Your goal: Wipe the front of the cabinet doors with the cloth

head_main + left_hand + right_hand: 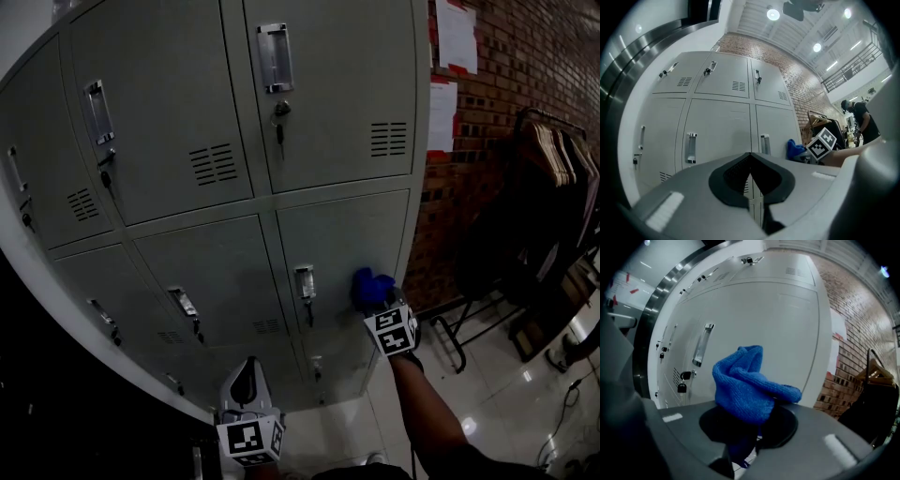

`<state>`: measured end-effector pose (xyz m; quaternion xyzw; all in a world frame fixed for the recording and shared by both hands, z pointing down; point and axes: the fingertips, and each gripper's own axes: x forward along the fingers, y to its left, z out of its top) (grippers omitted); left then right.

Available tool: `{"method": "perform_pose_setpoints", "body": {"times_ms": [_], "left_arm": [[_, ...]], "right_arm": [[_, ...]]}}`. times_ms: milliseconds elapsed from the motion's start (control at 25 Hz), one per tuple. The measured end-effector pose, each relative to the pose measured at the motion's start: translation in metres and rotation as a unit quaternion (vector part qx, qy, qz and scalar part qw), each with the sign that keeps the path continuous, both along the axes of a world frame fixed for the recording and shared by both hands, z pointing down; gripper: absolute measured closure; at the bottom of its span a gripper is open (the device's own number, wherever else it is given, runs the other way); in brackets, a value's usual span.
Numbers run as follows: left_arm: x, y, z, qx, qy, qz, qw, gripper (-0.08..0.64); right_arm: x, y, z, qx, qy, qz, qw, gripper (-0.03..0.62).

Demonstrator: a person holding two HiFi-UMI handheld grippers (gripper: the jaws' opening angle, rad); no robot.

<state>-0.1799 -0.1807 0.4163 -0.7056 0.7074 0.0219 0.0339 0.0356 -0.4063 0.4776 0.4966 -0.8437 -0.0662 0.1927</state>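
The grey metal cabinet (234, 141) has several doors with handles and key locks. A blue cloth (372, 286) is bunched in my right gripper (380, 305), which is shut on it and holds it up to the lower right door (337, 234), right of that door's handle (304, 281). In the right gripper view the cloth (747, 387) sticks up out of the right gripper (750, 427) in front of the door (783, 329); I cannot tell whether it touches. My left gripper (246, 377) hangs lower, shut and empty (751, 176), pointing at the lower doors (717, 126).
A brick wall (487, 112) with paper notices (456, 37) adjoins the cabinet on the right. A dark rack with hangers (553, 178) stands on the glossy floor (487, 394). A padlock (682, 387) hangs on a neighbouring door. A person (858, 119) stands far off.
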Motion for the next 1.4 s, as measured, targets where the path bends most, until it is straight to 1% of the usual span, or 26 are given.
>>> {"method": "perform_pose_setpoints", "body": {"times_ms": [160, 360, 480, 600, 760, 960, 1040, 1200, 1320, 1400], "left_arm": [[0.002, -0.001, 0.004, -0.005, 0.006, -0.004, 1.0000, 0.543], [0.011, -0.003, 0.005, -0.008, 0.002, 0.002, 1.0000, 0.543], [0.013, -0.004, 0.008, -0.011, 0.000, 0.005, 0.9999, 0.543], [0.014, -0.002, 0.005, -0.013, 0.001, 0.006, 0.9999, 0.543], [0.011, -0.001, 0.007, -0.014, -0.001, 0.004, 0.9999, 0.543], [0.005, 0.000, 0.011, -0.022, 0.000, 0.001, 0.9998, 0.543], [0.004, -0.002, 0.014, -0.023, -0.001, 0.002, 0.9997, 0.543], [0.007, -0.001, 0.012, -0.023, -0.001, 0.007, 0.9997, 0.543], [0.001, 0.000, 0.014, -0.025, 0.000, 0.005, 0.9997, 0.543], [-0.006, 0.001, 0.014, -0.025, 0.000, 0.002, 0.9997, 0.543]], "right_arm": [[0.034, -0.010, 0.002, -0.010, -0.008, 0.027, 1.000, 0.500], [0.066, -0.016, 0.005, -0.007, 0.001, 0.063, 0.998, 0.500], [0.072, -0.012, 0.017, -0.008, -0.005, 0.070, 0.997, 0.500], [0.070, -0.008, 0.047, -0.034, -0.007, 0.069, 0.997, 0.500], [0.059, -0.011, 0.078, -0.070, 0.004, 0.061, 0.996, 0.499], [0.049, -0.014, 0.082, -0.078, 0.008, 0.068, 0.995, 0.499], [0.039, -0.012, 0.083, -0.079, 0.010, 0.059, 0.995, 0.499], [0.007, -0.003, 0.082, -0.079, 0.023, 0.029, 0.996, 0.499], [-0.029, 0.009, 0.079, -0.070, 0.029, 0.003, 0.997, 0.497], [-0.054, 0.015, 0.079, -0.066, 0.023, -0.013, 0.997, 0.497]]}}
